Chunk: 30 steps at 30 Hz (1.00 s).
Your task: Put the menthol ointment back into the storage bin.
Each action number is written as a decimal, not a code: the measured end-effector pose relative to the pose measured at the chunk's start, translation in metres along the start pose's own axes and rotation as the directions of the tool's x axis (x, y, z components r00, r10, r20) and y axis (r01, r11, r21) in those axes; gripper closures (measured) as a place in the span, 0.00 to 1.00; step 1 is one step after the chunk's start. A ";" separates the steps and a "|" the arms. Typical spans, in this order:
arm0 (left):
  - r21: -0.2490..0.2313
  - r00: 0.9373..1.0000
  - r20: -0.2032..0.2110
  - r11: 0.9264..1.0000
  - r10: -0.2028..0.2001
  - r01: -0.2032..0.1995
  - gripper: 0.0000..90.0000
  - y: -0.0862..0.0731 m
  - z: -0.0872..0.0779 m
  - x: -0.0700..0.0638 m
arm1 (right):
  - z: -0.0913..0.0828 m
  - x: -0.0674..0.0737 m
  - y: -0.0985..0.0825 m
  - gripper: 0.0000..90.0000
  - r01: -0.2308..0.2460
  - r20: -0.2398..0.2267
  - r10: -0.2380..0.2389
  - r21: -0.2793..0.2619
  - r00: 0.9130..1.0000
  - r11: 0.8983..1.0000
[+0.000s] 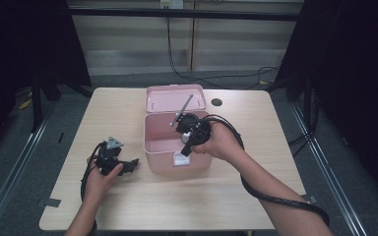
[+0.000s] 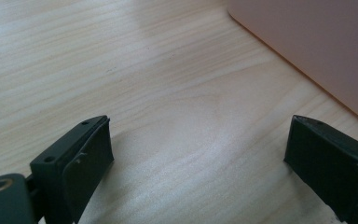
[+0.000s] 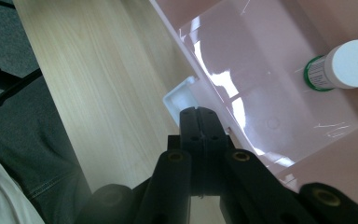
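While the high view takes in the whole table, it gives no look at the floor of the pink box; the right gripper view does, and shows a bottle with a white cap and a green-edged label lying inside, at 2 o'clock from the jaw tips.

Right gripper: held over the box's front wall, nose down. In its own view the jaws are pressed together with nothing between them. Just past the tips sits the box's white front latch, at 11 o'clock; contact with it not resolvable.

Left gripper: at 9 o'clock from the box, well apart from the other gripper. Its own view has the jaws spread wide over bare wood, nothing between them, with the pink box wall at 1 o'clock.

Counts: two grippers, one box, one lid, one bottle, one latch.

Box lid is hinged back, lying flat at 12 o'clock of the box.

Hard to read: bottle label text too small; the bottle is cropped by the frame's right edge. A thin grey rod slants over the lid behind the right gripper, identity unclear. Room outside the table is dark.
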<state>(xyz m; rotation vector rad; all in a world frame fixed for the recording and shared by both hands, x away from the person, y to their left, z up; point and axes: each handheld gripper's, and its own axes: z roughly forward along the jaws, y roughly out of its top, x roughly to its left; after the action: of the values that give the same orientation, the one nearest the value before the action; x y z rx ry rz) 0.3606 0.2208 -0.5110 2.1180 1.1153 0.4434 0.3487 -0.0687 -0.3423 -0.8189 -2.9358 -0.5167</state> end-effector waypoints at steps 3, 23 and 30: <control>0.000 1.000 -0.001 1.000 0.003 -0.003 0.08 0.000 0.000 0.000 | 0.003 0.000 -0.001 1.00 0.003 -0.005 -0.003 0.004 1.000 1.000; -0.006 1.000 0.016 1.000 -0.009 0.009 0.07 0.000 -0.001 0.002 | 0.025 0.000 -0.006 1.00 0.027 -0.020 -0.026 0.015 0.999 1.000; 0.002 0.999 0.030 1.000 0.016 -0.016 0.07 -0.001 -0.002 0.004 | 0.028 -0.004 -0.012 1.00 0.021 -0.039 -0.021 0.001 0.999 1.000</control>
<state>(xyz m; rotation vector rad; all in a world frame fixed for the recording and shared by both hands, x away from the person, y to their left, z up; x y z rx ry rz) 0.3615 0.2250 -0.5105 2.1300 1.0827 0.4172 0.3469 -0.0710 -0.3727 -0.7690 -2.9120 -0.5264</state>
